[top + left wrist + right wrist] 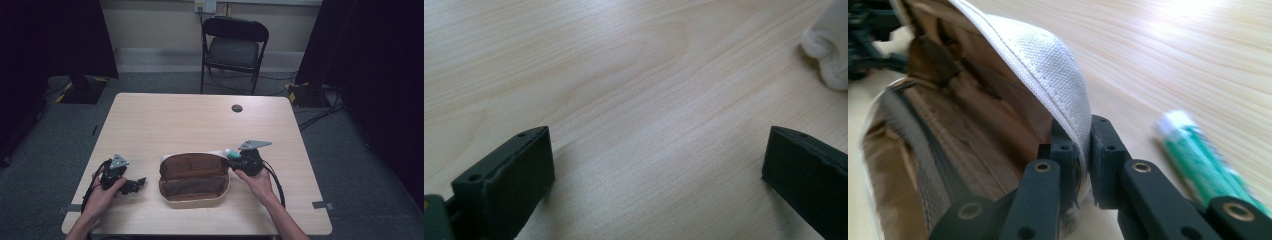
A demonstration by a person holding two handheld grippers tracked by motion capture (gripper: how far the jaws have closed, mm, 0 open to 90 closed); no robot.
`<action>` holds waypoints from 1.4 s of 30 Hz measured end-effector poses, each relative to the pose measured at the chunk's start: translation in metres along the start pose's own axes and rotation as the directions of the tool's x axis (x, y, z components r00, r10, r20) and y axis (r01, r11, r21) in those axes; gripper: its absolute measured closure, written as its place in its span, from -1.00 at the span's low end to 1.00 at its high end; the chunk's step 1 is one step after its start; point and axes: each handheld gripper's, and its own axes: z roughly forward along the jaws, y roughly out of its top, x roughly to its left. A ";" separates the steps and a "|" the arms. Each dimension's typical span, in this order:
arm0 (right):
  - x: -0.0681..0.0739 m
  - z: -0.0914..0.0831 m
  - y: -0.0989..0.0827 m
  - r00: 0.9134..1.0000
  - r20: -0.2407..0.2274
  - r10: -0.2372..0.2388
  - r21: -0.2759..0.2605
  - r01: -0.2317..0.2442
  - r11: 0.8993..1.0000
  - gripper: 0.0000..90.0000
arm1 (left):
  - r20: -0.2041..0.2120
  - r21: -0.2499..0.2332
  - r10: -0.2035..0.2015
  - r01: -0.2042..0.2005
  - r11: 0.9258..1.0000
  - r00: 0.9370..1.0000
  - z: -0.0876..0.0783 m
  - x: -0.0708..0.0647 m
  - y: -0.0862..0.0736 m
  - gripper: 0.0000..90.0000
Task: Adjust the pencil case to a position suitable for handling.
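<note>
Right gripper view gives me the best look: my right gripper [1082, 150] pinches the rim of the pouch [1038, 65], its jaws pressed onto the white woven canvas edge with its stitched seam. Inside, the lining is brown and soft, with a grey mesh pocket. A green and white tube [1198, 155] lies just beside the jaws; its print is too blurred to read. On the pale woodgrain table [200, 120] the open pouch sits near the front edge. My left gripper [659, 175] rests on the table left of the pouch, jaws spread wide over bare wood.
</note>
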 end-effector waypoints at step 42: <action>-0.019 -0.055 -0.013 0.983 0.181 0.029 -0.057 -0.019 0.998 0.11 | 0.008 0.002 0.005 -0.005 1.000 1.000 0.000 0.001 0.001 -1.00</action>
